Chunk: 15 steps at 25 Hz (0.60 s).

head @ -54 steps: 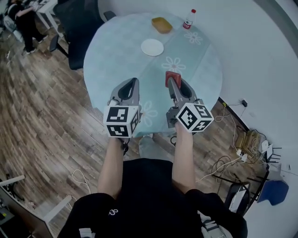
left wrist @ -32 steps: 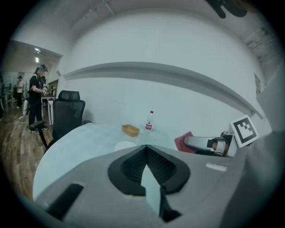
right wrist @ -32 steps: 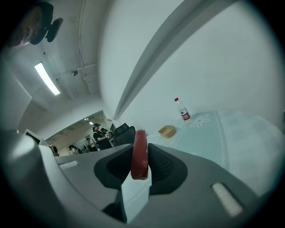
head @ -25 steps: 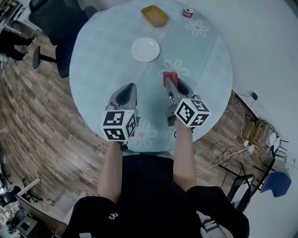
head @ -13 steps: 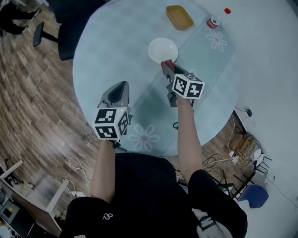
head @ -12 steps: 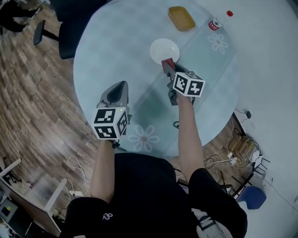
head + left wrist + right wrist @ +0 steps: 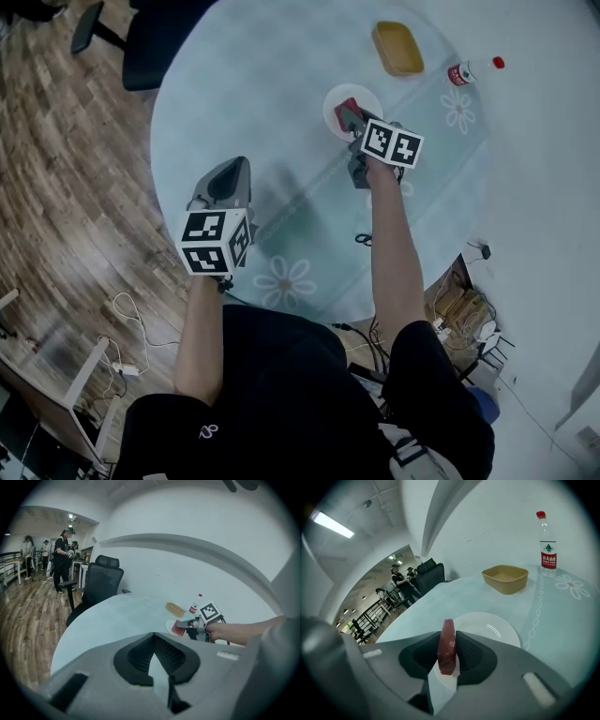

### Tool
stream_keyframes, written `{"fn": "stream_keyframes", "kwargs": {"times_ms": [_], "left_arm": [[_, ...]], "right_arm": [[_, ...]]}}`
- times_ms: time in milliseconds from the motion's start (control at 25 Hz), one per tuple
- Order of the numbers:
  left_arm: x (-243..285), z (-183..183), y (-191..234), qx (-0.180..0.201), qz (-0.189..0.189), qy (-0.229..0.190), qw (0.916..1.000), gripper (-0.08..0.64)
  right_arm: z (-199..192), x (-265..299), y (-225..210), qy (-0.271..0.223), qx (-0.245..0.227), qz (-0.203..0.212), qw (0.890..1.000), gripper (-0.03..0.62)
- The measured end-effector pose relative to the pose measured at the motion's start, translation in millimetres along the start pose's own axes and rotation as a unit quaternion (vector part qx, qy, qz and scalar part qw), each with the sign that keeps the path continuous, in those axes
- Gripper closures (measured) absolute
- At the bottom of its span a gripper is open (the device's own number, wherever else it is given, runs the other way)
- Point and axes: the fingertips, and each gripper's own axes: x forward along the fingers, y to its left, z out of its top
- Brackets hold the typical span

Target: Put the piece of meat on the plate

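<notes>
A red slab of meat (image 7: 446, 649) stands on edge between the jaws of my right gripper (image 7: 449, 637), which is shut on it. The white plate (image 7: 490, 627) lies just beyond and under the jaw tips. In the head view the right gripper (image 7: 350, 118) holds the meat (image 7: 348, 107) over the plate (image 7: 331, 103), far out on the round table. From the left gripper view the meat (image 7: 178, 629) hangs at the plate's (image 7: 169, 627) edge. My left gripper (image 7: 229, 165) hovers over the table's near left, jaw tips together and nothing between them.
A yellow tray (image 7: 397, 47) and a water bottle (image 7: 472, 70) sit beyond the plate. The light blue cloth (image 7: 272, 141) has flower prints. A black office chair (image 7: 101, 581) stands at the table's far left. People stand far off (image 7: 63, 555).
My right gripper has carried the meat forward from the table's middle to above the plate and sunk lower. The left gripper has shifted slightly forward over the table.
</notes>
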Motion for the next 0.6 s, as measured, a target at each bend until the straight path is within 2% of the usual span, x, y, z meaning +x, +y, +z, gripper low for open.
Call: {"fn": "stream_keyframes", "kwargs": {"times_ms": [200,400,600], "left_arm": [[4.7,-2.3,6.5,-0.003,-0.001,0.003,1.0000,0.568],[3.3,0.9,2.3,0.000,-0.004,0.000,1.0000,0.568],[-5.1,2.9,-10.7,0.010,-0.008,-0.004,0.9999,0.568]], "right_arm": [[-1.6,10.2,-13.1,-0.002,0.029,-0.002,1.000,0.483],[-1.1,3.7,-37.7,-0.015,0.061,-0.034,0.997,0.419],[-6.5,-9.3,-51.1,-0.012,0.063,-0.061,0.996,0.399]]}}
